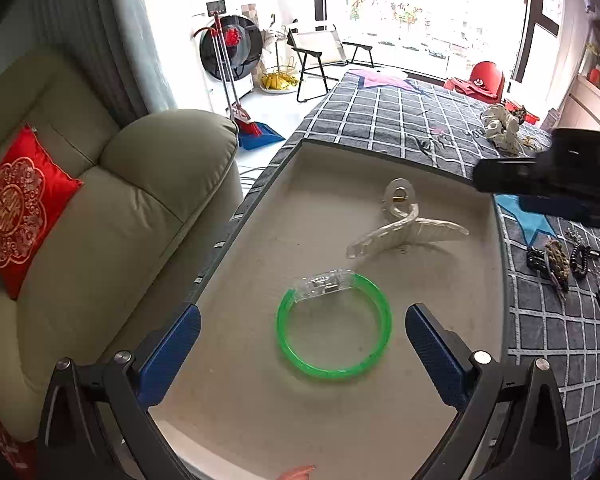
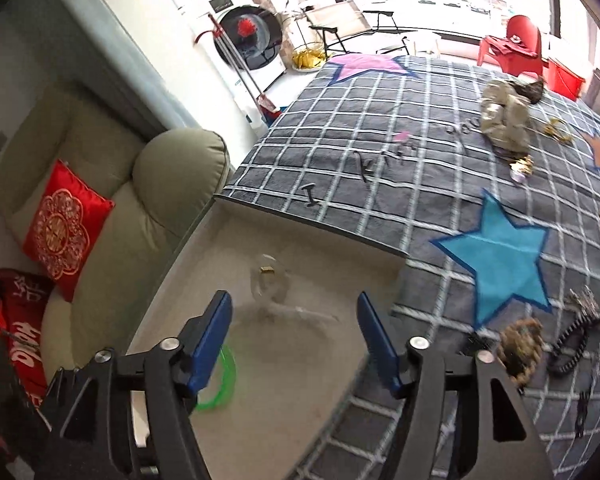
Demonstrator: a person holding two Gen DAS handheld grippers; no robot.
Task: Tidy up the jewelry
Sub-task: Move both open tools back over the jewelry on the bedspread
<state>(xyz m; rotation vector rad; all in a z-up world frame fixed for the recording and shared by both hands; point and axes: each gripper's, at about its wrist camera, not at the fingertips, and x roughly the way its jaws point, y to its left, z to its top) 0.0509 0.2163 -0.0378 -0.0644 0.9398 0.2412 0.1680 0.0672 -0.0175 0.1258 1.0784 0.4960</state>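
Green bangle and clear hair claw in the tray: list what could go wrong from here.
1. The green bangle lies flat between the open fingers of the left gripper; a low pass could knock it against the clear hair claw close behind it.
2. The hair claw is see-through and blurs into the pale tray in the right wrist view, so it is easy to misjudge.
3. Dark hair ties on the checked cloth may be overlooked.

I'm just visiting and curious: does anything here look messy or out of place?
Nothing looks broken or spilled. The tray holds only a green bangle and a clear hair claw, while dark hair ties and a pale scrunchie lie scattered on the checked blanket, unsorted.
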